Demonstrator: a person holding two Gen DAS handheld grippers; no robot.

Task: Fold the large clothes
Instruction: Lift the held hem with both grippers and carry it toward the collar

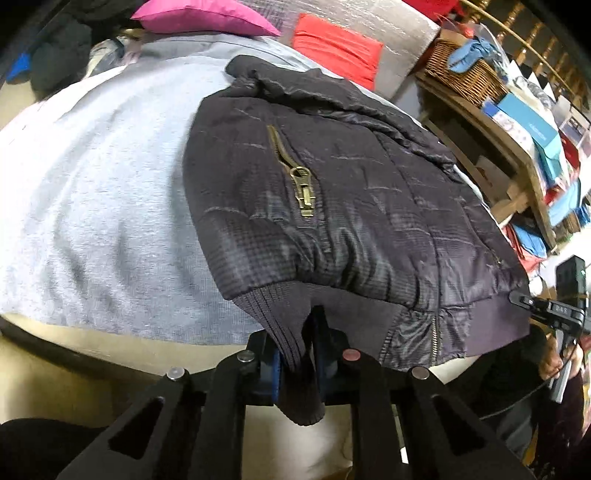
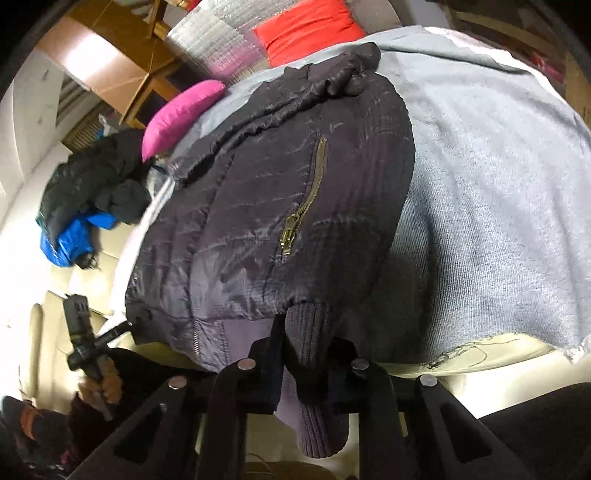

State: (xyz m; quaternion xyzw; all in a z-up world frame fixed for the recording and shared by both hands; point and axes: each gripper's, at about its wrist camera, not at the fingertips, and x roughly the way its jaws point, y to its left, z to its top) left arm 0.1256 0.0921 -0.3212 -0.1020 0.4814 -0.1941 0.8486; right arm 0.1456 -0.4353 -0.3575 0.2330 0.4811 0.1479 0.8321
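Note:
A dark quilted jacket (image 1: 351, 184) (image 2: 258, 184) with a brass zip pocket lies flat on a grey blanket (image 1: 92, 184) (image 2: 498, 184). In the left wrist view my left gripper (image 1: 300, 334) is shut on a ribbed knit cuff (image 1: 295, 387) at the jacket's near hem. The cuff hangs down between the blue pads. At the hem's far right corner the right gripper (image 1: 517, 297) touches the fabric. In the right wrist view my right gripper (image 2: 306, 339) is shut on a ribbed cuff (image 2: 317, 424). The left gripper (image 2: 127, 325) sits at the hem's left corner.
A pink pillow (image 1: 199, 14) and a red cushion (image 1: 336, 44) lie behind the blanket. A wooden table (image 1: 491, 122) with a wicker basket (image 1: 461, 70) stands at the right. A black and blue jacket (image 2: 85, 206) is heaped on a cream sofa (image 2: 55, 288).

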